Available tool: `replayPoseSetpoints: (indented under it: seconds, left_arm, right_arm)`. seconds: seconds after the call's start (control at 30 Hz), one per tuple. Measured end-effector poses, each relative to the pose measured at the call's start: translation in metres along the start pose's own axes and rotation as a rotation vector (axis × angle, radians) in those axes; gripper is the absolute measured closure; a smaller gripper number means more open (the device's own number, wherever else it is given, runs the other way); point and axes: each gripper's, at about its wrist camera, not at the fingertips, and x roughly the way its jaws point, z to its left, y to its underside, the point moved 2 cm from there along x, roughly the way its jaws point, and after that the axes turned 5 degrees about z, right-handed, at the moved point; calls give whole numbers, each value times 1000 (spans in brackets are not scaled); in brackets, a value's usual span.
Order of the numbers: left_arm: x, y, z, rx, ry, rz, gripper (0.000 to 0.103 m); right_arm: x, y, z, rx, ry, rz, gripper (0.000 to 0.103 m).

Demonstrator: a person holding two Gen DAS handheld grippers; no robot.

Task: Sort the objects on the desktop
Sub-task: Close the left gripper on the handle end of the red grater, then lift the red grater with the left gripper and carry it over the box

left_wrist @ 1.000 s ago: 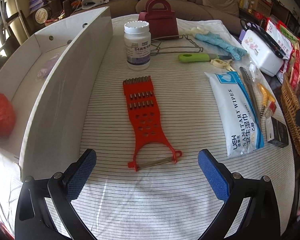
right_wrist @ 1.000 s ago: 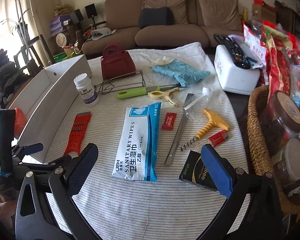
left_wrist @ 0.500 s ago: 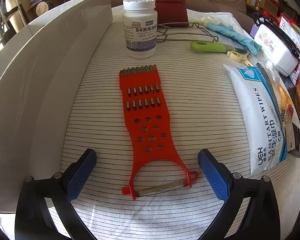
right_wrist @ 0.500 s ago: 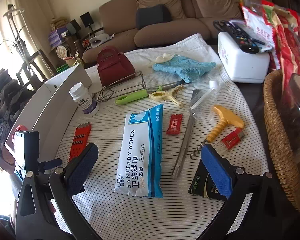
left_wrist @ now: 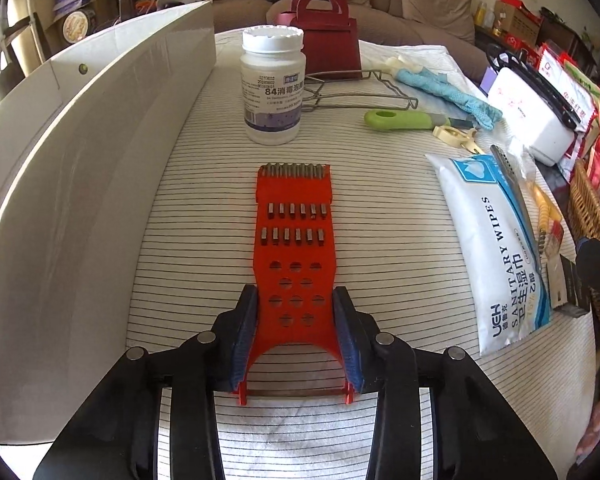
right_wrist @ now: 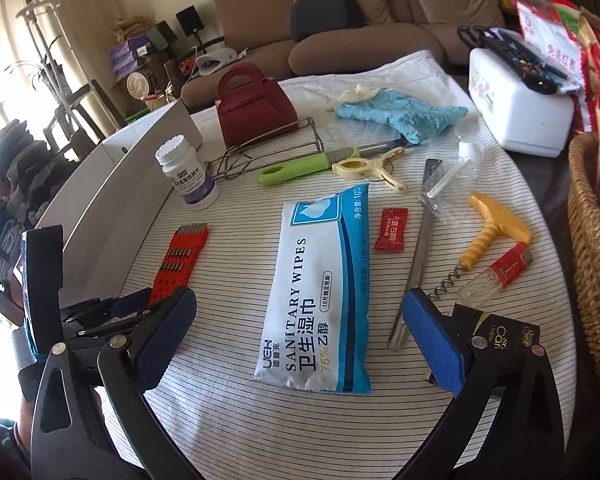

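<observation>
the left gripper (left_wrist: pixel 295 332) points down at the striped cloth (left_wrist: pixel 380 216). its jaws have just been closing, and now the blue pads (left_wrist: pixel 246 332) pinch the thin waist of the red grater (left_wrist: pixel 294 240) from both sides. the grater lies flat on the cloth, just beside the wall of the white box (left_wrist: pixel 80 184), with its metal teeth at the far end.

the right gripper (right_wrist: pixel 300 340) hangs tilted down over the pack of wipes (right_wrist: pixel 320 292). its fingers are spread wide and hold nothing.

the pack lies flat in the middle of the table. it says "sanitary wipes", "ueh" and "75%", with chinese words too. the white bottle (left_wrist: pixel 273 86) stands up past the grater, and its label starts with "84". a black box (right_wrist: pixel 496 330) by the right finger shows gold letters, too small to read well.
</observation>
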Motion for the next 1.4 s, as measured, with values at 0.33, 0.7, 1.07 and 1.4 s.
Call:
replayPoseSetpoints:
  seconds: [0.33,0.7,1.07,1.4]
  left_arm:
    - [-44,20,-13,16,118,-40,64]
    - [-113,50,-48,140,291,-120,64]
    - [-132,54,-39,81,362,-143,21]
    - [-135,79,-34,-15,427,-106,21]
  right_arm:
    - [-11,-7,-5,59,-218,44,0]
    - [21,-5,28,222,-687,113,46]
    - [21,0,19,318,-760,113,92]
    - [-16,-5,31,341,-790,50,92]
